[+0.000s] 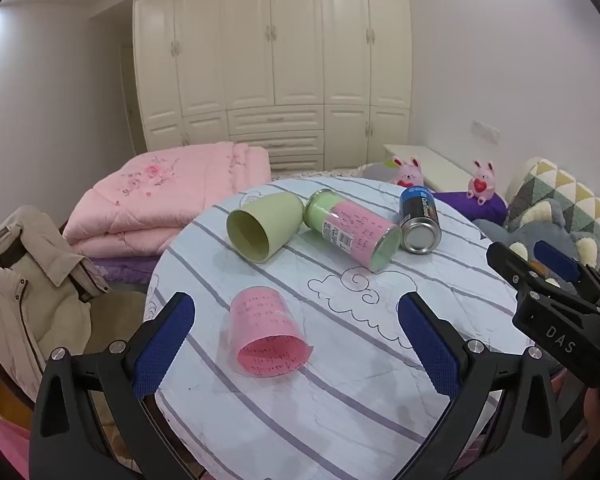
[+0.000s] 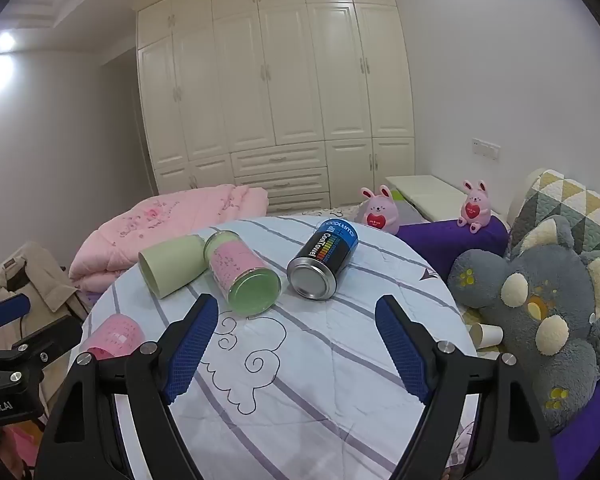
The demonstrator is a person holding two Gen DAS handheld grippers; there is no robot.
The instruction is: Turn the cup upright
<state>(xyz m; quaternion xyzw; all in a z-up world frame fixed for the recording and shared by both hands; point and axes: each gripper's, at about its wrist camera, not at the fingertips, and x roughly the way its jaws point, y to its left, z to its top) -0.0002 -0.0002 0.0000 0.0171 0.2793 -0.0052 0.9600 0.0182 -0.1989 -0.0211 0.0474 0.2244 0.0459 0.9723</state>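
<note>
Left wrist view: released left gripper [image 1: 296,340] frames the pink cup [image 1: 266,332] (lying sideways); I'd pinch mid-wall gently, then rotate upright. Right gripper [image 2: 296,344] also released.

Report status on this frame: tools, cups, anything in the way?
Left tool open, right tool open, both empty. Pink cup and green cup on their sides, untouched. Jar and can lie beside green cup.

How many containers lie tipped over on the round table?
4: a pink cup nearest the left gripper, a green cup behind it, a pink-and-green jar beside that, and a blue can rightmost.
</note>
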